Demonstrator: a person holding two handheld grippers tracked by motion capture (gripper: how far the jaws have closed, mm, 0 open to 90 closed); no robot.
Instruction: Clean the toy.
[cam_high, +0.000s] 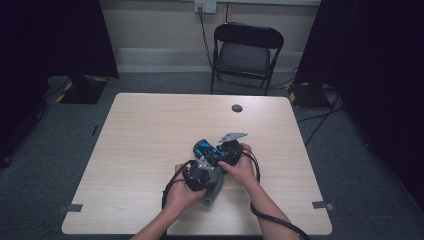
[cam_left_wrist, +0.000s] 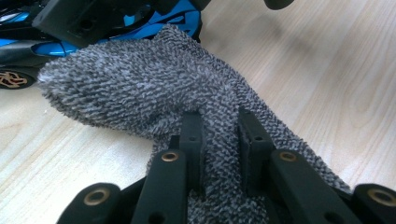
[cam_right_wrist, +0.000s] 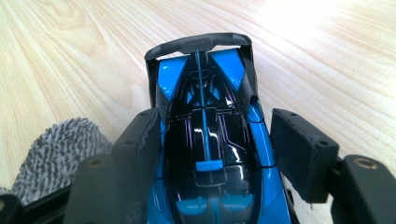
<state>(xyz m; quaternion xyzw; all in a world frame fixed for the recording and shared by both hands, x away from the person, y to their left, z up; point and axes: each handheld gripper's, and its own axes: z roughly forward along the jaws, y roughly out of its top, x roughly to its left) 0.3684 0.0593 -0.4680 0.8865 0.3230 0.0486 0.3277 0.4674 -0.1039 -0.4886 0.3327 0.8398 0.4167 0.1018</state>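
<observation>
A blue and black toy car (cam_right_wrist: 205, 135) lies between the jaws of my right gripper (cam_right_wrist: 210, 154), whose pads press on both of its sides; its rear wing points away from me. In the high view the car (cam_high: 203, 148) is near the table's middle, with the right gripper (cam_high: 227, 150) at its right. My left gripper (cam_left_wrist: 222, 140) is shut on a grey terry cloth (cam_left_wrist: 140, 88), whose rounded end touches the car (cam_left_wrist: 173, 18) just ahead. The cloth (cam_high: 212, 192) hangs below the left gripper (cam_high: 202, 172) between both hands.
The light wooden table (cam_high: 150, 130) has a round cable hole (cam_high: 237, 108) near its far edge. A black folding chair (cam_high: 247, 52) stands beyond the table. Cables lie on the floor at the right (cam_high: 320, 115). Dark curtains flank the room.
</observation>
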